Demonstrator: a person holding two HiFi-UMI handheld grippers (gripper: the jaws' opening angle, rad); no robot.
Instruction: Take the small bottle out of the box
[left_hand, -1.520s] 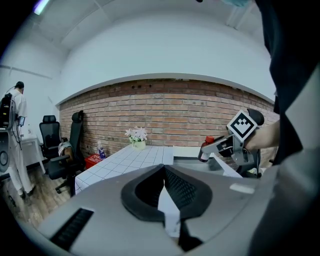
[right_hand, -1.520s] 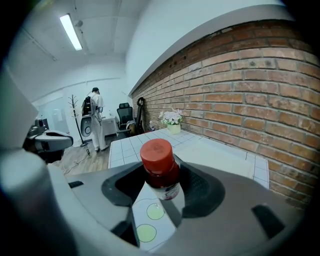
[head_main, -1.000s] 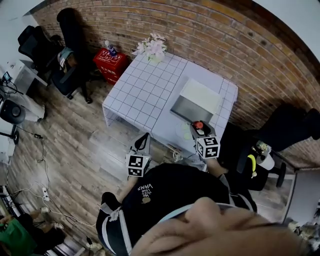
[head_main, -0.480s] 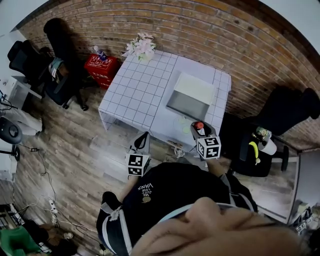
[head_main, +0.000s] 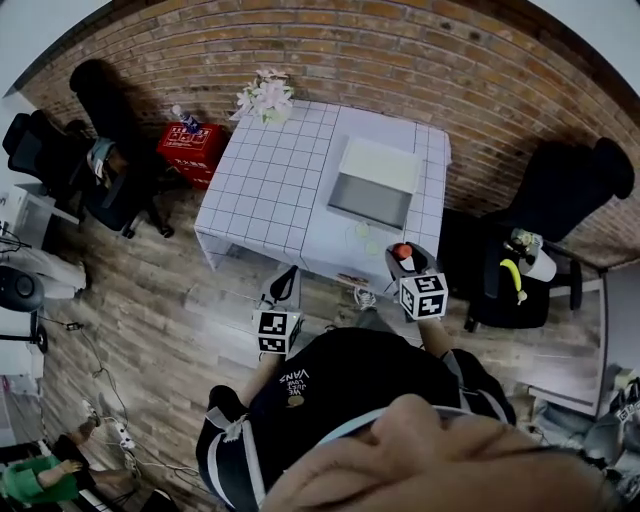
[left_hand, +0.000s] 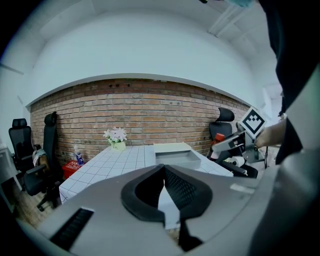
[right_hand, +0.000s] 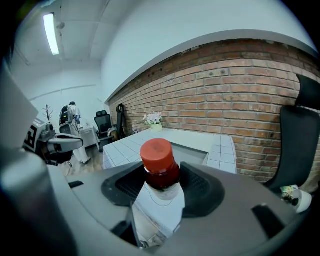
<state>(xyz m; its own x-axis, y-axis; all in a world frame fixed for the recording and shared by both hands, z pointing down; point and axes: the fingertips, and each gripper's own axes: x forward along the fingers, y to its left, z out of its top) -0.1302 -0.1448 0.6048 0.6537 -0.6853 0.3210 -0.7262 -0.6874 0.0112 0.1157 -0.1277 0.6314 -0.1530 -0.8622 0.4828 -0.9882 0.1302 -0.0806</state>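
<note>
The small bottle (right_hand: 158, 162), with a red cap and dark red liquid at its neck, is outside the box (head_main: 378, 161). It stands upright in the right claw (head_main: 404, 262), whose jaws are clamped on its pale body from both sides. In the head view its cap shows at the desk's (head_main: 270, 190) near edge, well apart from the box.

The box lies open on the white, gridded desk, toward the brick wall. Its low walls are pale and its inside is grey and open to view. Whether anything small lies in it cannot be told from here.

The left claw (left_hand: 163, 185) is held lower and to the side, off the desk. Its jaws are drawn together at the tips with nothing between them.

At the desk's far corner stands a small pot of pale flowers (head_main: 262, 98). On the floor beside that corner is a red crate (head_main: 190, 148) with another bottle (head_main: 178, 113) upright at its top.
</note>
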